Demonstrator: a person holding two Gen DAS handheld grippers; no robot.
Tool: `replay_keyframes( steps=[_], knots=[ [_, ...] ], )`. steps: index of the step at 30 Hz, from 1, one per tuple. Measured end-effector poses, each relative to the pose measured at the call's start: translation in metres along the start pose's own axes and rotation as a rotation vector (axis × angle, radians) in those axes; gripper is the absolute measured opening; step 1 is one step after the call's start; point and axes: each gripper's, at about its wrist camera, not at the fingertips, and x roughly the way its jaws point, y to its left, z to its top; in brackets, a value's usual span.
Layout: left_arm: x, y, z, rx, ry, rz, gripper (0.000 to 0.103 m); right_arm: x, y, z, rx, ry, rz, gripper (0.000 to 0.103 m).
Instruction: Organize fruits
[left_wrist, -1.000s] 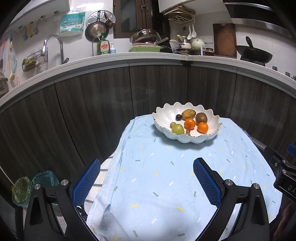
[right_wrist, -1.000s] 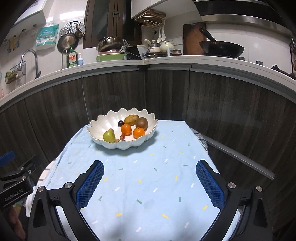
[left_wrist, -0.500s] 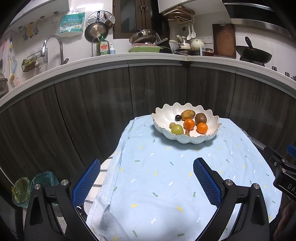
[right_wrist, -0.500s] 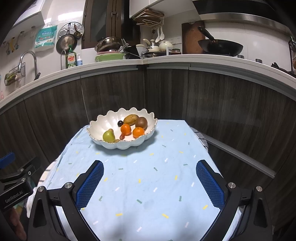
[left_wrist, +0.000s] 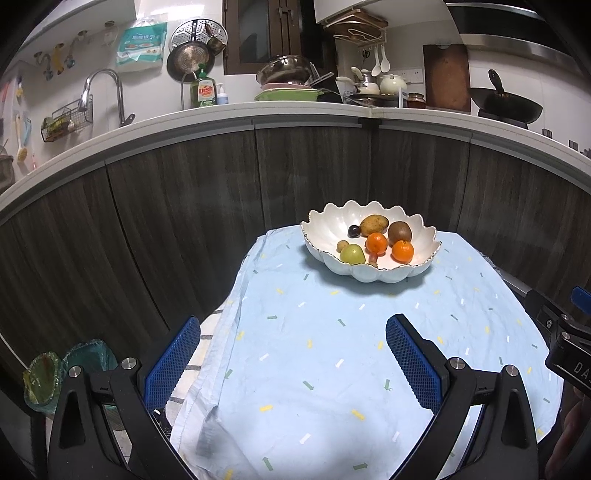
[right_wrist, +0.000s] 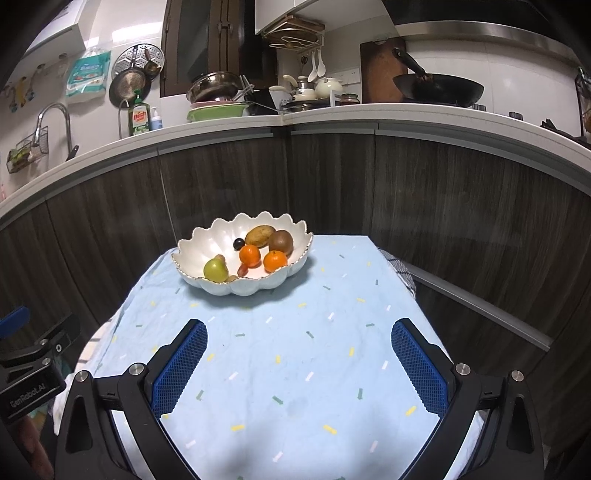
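Two grippers, left (left_wrist: 293, 354) and right (right_wrist: 299, 356), hang with jaws spread wide and empty over the near end of a blue cloth (left_wrist: 332, 369), while at its far end a white bowl (left_wrist: 325, 229) holds two oranges (left_wrist: 376, 243), a kiwi (left_wrist: 399, 231) and a green apple (left_wrist: 352, 254).

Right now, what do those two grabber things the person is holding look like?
Both look alike. The left gripper has black plastic jaws shaped like a wide V, with silver round bolts and bumpy bright blue pads on the inside. The right gripper has the same black frame and blue pads. Each view shows the other tool's black body with white lettering and a blue part.
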Motion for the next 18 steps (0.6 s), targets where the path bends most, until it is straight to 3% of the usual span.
replay_keyframes(
  steps=[18],
  knots=[
    [0.0045,0.0007,-0.0019,-0.006,0.011,-0.009,0.102,0.0032,0.0017,-0.0017,0.002,0.006,-0.001,0.101]
  ],
)
